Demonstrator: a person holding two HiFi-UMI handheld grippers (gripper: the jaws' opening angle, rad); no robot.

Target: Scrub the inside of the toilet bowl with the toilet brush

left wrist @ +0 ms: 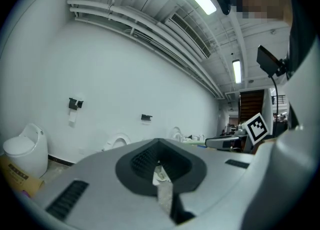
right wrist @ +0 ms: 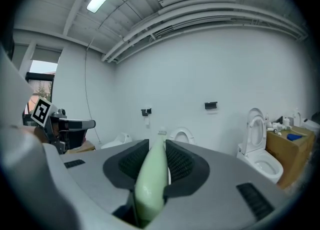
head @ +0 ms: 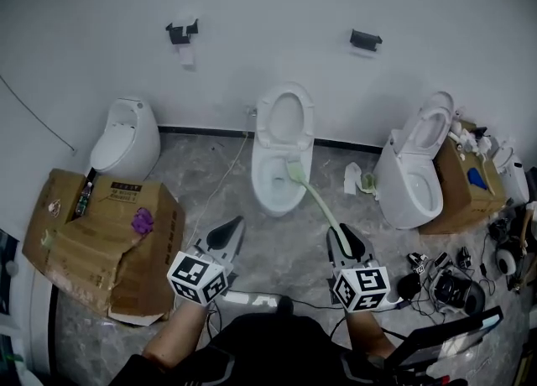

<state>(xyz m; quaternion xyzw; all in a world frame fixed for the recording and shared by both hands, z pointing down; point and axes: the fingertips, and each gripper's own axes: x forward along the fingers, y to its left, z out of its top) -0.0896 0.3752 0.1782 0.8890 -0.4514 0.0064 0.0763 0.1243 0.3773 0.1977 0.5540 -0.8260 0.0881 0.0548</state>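
The middle white toilet (head: 282,158) stands against the wall with its lid up. A pale green toilet brush (head: 317,201) runs from my right gripper (head: 343,237) up into the bowl, and its head rests at the bowl's inner right side. In the right gripper view, the right gripper (right wrist: 157,150) is shut on the brush handle (right wrist: 150,184), which points toward that toilet (right wrist: 181,137). My left gripper (head: 228,236) hovers over the floor left of the brush. Its jaws are together in the left gripper view (left wrist: 159,149), with only a small pale scrap showing between them.
A closed white toilet (head: 124,137) stands at left, behind a torn cardboard box (head: 101,233). Another open toilet (head: 415,166) and a box (head: 466,187) stand at right. Cables and gear (head: 453,279) litter the right floor. Crumpled paper (head: 357,179) lies near the wall.
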